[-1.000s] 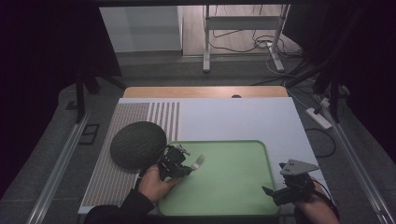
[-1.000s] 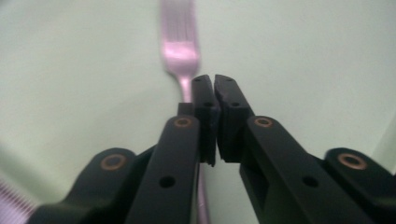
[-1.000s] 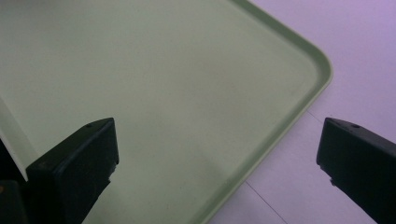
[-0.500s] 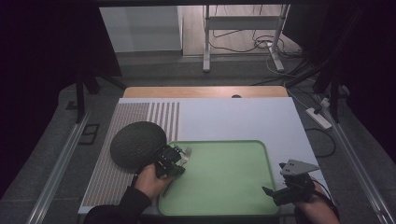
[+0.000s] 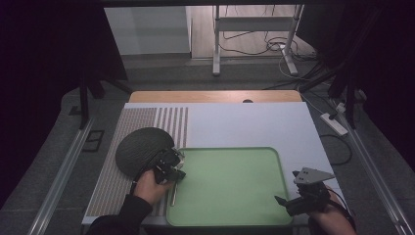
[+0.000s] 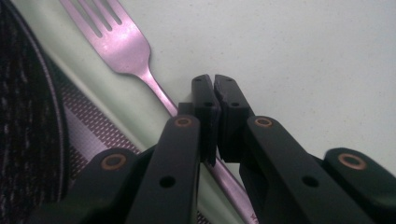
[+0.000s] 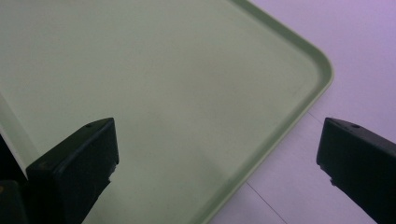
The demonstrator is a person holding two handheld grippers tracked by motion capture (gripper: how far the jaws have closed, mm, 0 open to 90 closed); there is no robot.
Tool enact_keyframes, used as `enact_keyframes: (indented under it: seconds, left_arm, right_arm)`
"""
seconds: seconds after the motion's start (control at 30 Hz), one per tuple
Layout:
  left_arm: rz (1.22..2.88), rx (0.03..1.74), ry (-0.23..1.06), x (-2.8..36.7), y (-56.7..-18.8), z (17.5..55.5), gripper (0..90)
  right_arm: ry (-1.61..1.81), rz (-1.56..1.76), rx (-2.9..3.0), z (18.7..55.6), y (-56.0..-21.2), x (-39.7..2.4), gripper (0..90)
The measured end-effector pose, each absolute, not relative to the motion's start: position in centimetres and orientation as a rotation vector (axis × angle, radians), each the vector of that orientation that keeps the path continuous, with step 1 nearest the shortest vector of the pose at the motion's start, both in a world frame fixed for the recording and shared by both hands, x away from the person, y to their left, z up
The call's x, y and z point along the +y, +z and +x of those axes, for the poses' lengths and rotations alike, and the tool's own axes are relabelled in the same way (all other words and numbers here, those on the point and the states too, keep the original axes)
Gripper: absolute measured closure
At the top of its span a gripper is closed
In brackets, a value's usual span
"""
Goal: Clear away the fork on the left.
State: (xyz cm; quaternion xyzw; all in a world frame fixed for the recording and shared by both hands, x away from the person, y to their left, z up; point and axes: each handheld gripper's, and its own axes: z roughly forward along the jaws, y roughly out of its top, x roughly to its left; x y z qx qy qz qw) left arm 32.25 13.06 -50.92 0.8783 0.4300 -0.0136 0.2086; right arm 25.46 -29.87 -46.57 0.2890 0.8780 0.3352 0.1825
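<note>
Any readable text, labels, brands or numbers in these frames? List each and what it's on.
None readable.
Fork: no legible stamp on the tines or neck; a faint mark at the bottom of the handle is too blurred to read.
Green tray: plain, no lettering.
Dark round mat: no text.
Left gripper and right gripper: black jaws bear no visible label.
</note>
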Motion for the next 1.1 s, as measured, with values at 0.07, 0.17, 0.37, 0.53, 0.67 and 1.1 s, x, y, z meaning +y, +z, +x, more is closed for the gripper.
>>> enact_keyframes:
  seconds: [0.07, 0.17, 0.37, 0.53, 0.67, 1.1]
  left_arm:
    - [2.439, 1.193, -0.045, 13.1, -50.9, 32.2, 85.2]
    - [2.426, 1.184, -0.038, 13.1, -50.8, 32.2, 79.9]
    - [2.410, 1.153, -0.019, 13.2, -50.5, 31.9, 70.3]
    - [2.384, 1.133, 0.013, 13.4, -50.2, 31.8, 53.5]
    - [2.354, 1.103, 0.029, 13.6, -49.9, 31.7, 41.1]
    - [2.299, 1.026, 0.041, 14.3, -49.4, 31.3, 15.5]
  right_arm:
    - [0.945, 0.815, 2.479, 25.5, -46.6, -29.9, 0.0]
    - [0.946, 0.817, 2.479, 25.4, -46.6, -29.9, 0.0]
    - [0.948, 0.818, 2.478, 25.4, -46.6, -29.9, 0.0]
    - [0.946, 0.818, 2.478, 25.4, -46.6, -29.9, 0.0]
    - [0.947, 0.819, 2.479, 25.5, -46.6, -29.9, 0.0]
    - [0.945, 0.841, 2.466, 25.5, -46.5, -29.9, 0.0]
